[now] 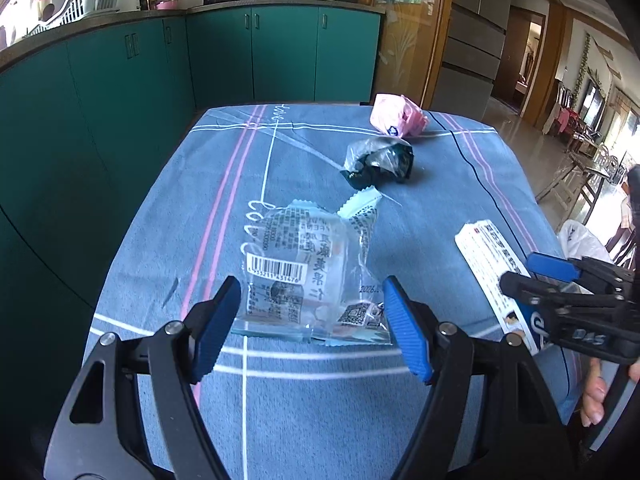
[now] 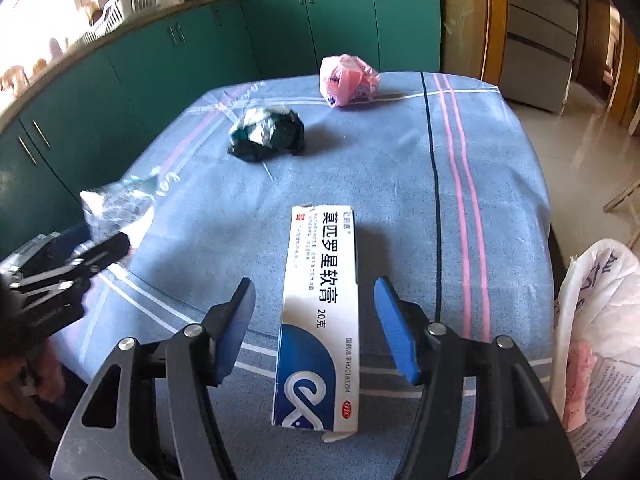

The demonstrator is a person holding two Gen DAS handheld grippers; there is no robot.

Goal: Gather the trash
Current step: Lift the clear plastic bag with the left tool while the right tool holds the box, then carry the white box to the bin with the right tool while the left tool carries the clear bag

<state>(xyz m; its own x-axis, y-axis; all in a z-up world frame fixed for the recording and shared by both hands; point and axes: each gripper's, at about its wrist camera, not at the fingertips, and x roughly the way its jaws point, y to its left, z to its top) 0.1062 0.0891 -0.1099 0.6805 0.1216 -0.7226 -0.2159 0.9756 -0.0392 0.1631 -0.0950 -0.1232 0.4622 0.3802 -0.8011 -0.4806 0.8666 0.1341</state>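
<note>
A clear printed snack wrapper lies on the blue tablecloth, between the fingers of my left gripper, which stands open around it. A white and blue ointment box lies lengthwise between the blue pads of my right gripper; a gap shows on each side of it, so the jaws are open. In the left wrist view that box sits near the table's right edge with the right gripper over its near end. Farther back lie a crumpled black bag and a pink bag.
A white plastic bag with something pink in it hangs open beside the table's right edge. Green kitchen cabinets run behind and to the left of the table. A person's hand holds the right gripper.
</note>
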